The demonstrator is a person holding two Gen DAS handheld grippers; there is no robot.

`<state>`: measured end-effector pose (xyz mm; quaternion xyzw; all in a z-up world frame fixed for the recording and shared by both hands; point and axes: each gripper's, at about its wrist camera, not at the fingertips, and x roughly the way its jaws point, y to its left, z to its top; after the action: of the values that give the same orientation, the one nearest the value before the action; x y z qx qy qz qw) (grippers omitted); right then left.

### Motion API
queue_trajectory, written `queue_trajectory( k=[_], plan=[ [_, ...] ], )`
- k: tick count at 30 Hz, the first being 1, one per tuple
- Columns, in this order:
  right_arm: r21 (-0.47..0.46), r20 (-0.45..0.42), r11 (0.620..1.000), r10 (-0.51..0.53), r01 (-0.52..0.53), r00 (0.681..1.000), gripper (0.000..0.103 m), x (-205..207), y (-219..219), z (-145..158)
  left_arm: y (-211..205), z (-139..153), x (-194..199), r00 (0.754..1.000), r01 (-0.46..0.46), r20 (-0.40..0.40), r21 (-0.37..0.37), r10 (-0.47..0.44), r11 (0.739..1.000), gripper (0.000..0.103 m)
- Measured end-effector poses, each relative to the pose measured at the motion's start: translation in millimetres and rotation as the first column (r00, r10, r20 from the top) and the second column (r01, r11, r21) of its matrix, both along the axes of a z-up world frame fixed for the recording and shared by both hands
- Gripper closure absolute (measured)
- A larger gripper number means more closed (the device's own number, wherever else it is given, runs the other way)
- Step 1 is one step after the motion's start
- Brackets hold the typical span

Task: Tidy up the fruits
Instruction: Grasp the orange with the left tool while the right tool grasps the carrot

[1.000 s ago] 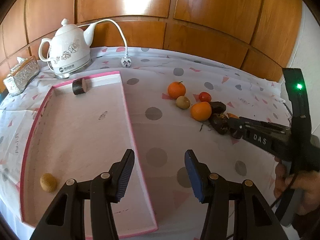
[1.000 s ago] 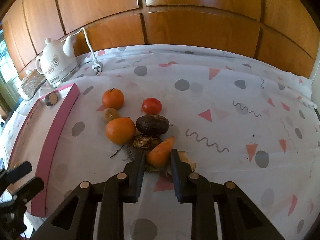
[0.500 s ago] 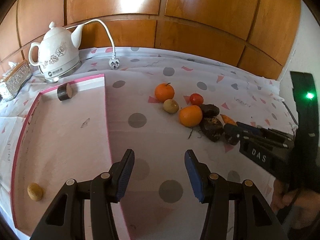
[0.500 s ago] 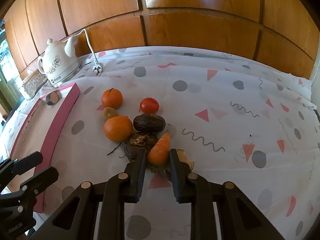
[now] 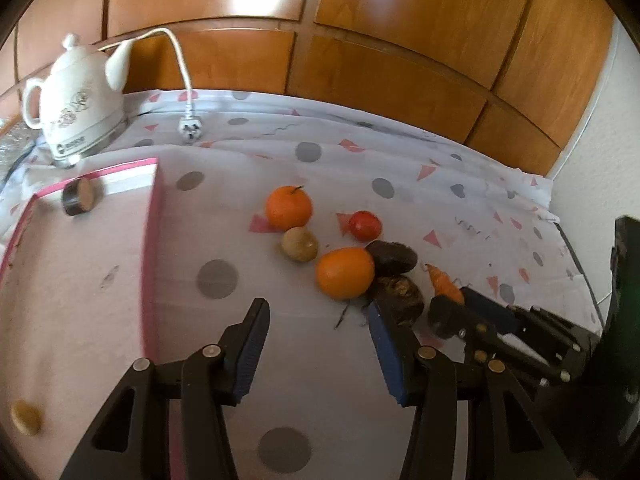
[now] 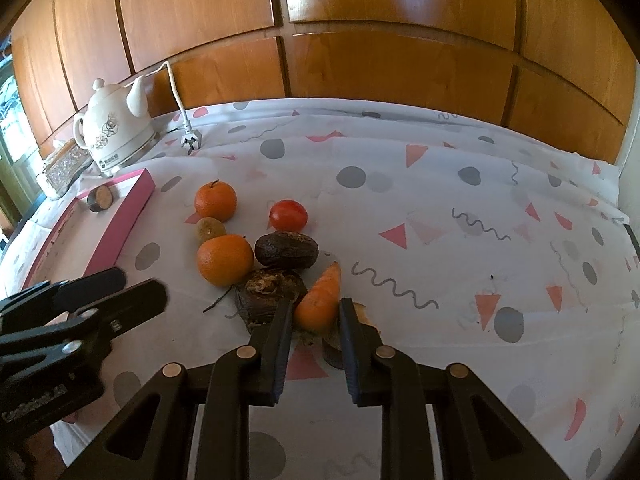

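A cluster of produce lies on the patterned tablecloth: two oranges (image 6: 224, 259) (image 6: 215, 201), a small kiwi (image 6: 209, 230), a red tomato (image 6: 288, 215), a dark avocado (image 6: 286, 250) and a dark knobbly root (image 6: 269, 295). My right gripper (image 6: 316, 312) is shut on an orange carrot (image 6: 320, 298) and holds it at the cluster's near edge; it also shows in the left wrist view (image 5: 444, 285). My left gripper (image 5: 318, 350) is open and empty, hovering just left of the cluster, near the front orange (image 5: 345, 272).
A pink-rimmed tray (image 5: 149, 216) lies at the left, holding a dark round piece (image 5: 80, 198) at its far end and a small brown fruit (image 5: 25, 417) near its front. A white kettle (image 6: 117, 136) with a loose plug (image 6: 190, 142) stands behind it. Wooden panelling backs the table.
My left gripper has moved right, from over the tray toward the fruit cluster, staying open. My right gripper has kept its hold on the carrot and barely shifted.
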<state>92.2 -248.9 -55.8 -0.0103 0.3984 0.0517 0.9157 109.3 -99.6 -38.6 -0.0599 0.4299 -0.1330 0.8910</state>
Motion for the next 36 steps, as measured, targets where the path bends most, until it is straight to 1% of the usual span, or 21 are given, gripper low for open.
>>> queue_trajectory(
  k=[6,14,15,16,17,19,21,26,31,36],
  plan=[
    [0.011,0.000,1.000,0.015,-0.015,1.000,0.080,-1.1,-2.1,-0.9,-12.2,-3.5,17.5,1.000,0.009,-0.015,-0.035,-0.009,0.999,0.051],
    [0.012,0.002,1.000,0.029,-0.029,1.000,0.080,0.2,-1.7,-1.7,-18.5,-21.0,41.5,0.997,-0.011,-0.077,-0.048,0.007,0.999,0.051],
    [0.012,0.002,0.999,0.031,-0.031,1.000,0.080,0.6,-1.5,-2.0,-19.5,-23.9,44.2,0.996,-0.006,-0.089,-0.059,0.001,0.998,0.052],
    [0.012,0.002,0.999,0.032,-0.032,0.999,0.080,0.4,-1.2,-2.0,-20.3,-26.2,45.3,0.995,0.000,-0.098,-0.073,-0.007,0.997,0.060],
    [0.011,0.002,0.999,0.032,-0.032,0.999,0.080,0.8,-1.0,-1.9,-19.8,-26.7,44.8,0.995,0.005,-0.096,-0.086,-0.013,0.996,0.063],
    [0.010,0.003,0.999,0.032,-0.032,0.999,0.080,0.6,-0.5,-1.9,-19.9,-26.1,42.3,0.996,0.015,-0.084,-0.085,-0.023,0.996,0.065],
    [0.013,0.005,0.999,0.033,-0.033,0.999,0.080,0.7,-1.0,-2.2,-17.8,-26.1,37.7,0.996,0.028,-0.081,-0.098,-0.036,0.995,0.066],
    [0.011,0.003,1.000,0.028,-0.028,1.000,0.080,0.4,0.3,-1.5,-13.8,-22.0,24.0,0.998,0.026,-0.059,-0.057,-0.029,0.998,0.066],
    [0.014,0.007,1.000,0.026,-0.026,1.000,0.080,-3.2,2.0,0.2,-8.9,-19.0,11.4,0.999,0.021,-0.042,-0.031,-0.023,0.999,0.066],
    [0.004,0.027,0.999,0.033,-0.033,0.999,0.080,-9.2,6.9,5.9,-4.9,-11.8,-2.2,1.000,0.019,-0.017,-0.006,-0.019,1.000,0.066]
  ],
)
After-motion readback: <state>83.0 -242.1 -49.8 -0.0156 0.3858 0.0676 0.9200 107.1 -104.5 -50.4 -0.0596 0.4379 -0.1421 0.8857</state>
